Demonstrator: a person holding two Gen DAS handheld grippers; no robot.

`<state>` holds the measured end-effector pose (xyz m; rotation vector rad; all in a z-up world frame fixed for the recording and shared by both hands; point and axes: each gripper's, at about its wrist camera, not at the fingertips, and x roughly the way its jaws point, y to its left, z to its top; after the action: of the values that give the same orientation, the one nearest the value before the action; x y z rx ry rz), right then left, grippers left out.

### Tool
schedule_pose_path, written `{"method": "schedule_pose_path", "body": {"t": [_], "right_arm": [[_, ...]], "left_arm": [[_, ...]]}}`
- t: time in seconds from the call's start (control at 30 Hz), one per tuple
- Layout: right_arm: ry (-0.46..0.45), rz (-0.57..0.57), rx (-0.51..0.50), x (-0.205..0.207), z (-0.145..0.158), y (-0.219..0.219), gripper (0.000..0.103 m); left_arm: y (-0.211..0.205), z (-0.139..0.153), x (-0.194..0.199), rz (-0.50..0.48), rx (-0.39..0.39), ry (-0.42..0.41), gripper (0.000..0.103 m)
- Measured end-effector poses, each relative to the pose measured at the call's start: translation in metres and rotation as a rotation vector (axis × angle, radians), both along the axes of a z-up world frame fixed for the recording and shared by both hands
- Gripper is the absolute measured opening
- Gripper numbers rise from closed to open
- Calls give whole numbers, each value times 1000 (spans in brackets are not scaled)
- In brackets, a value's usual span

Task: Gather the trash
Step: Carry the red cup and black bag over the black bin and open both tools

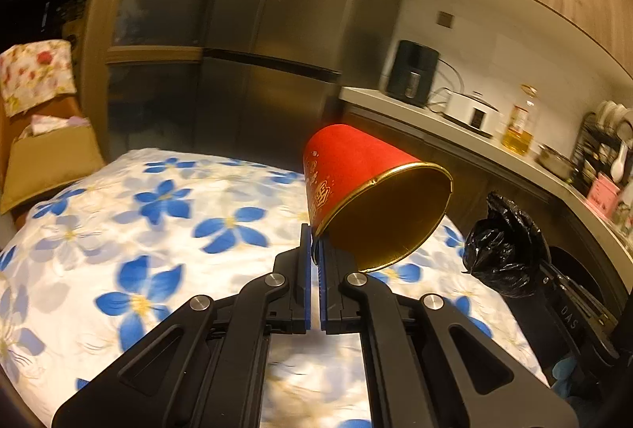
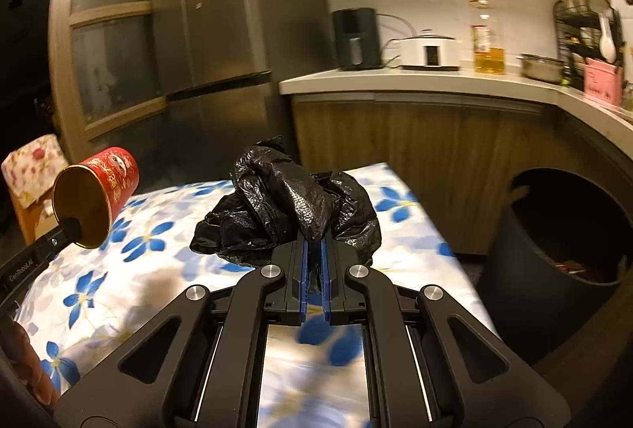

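Observation:
My left gripper (image 1: 315, 250) is shut on the rim of a red paper cup (image 1: 348, 167) with a gold inside, held tilted above the flowered table; the cup also shows in the right wrist view (image 2: 105, 182) at the far left. My right gripper (image 2: 314, 246) is shut on a crumpled black plastic bag (image 2: 285, 202), held above the table; the bag also shows in the left wrist view (image 1: 502, 250) at the right. A dark round trash bin (image 2: 554, 269) stands open on the floor at the right of the table.
The table has a white cloth with blue flowers (image 1: 158, 214). A grey fridge (image 2: 221, 32) stands behind it. A counter (image 2: 415, 78) carries an air fryer, a white cooker, an oil bottle and a dish rack. A cardboard box (image 1: 47, 159) sits at the left.

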<state>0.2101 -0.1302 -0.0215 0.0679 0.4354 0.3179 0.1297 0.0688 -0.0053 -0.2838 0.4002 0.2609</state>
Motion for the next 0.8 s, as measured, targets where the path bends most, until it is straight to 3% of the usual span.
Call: {"method": "schedule_pose_path", "body": {"t": [0.8], "right_arm": [[-34,-363,-13,-6,16,-172,5]], "left_arm": [[-174,21,70,-391,54,-44,2]]}}
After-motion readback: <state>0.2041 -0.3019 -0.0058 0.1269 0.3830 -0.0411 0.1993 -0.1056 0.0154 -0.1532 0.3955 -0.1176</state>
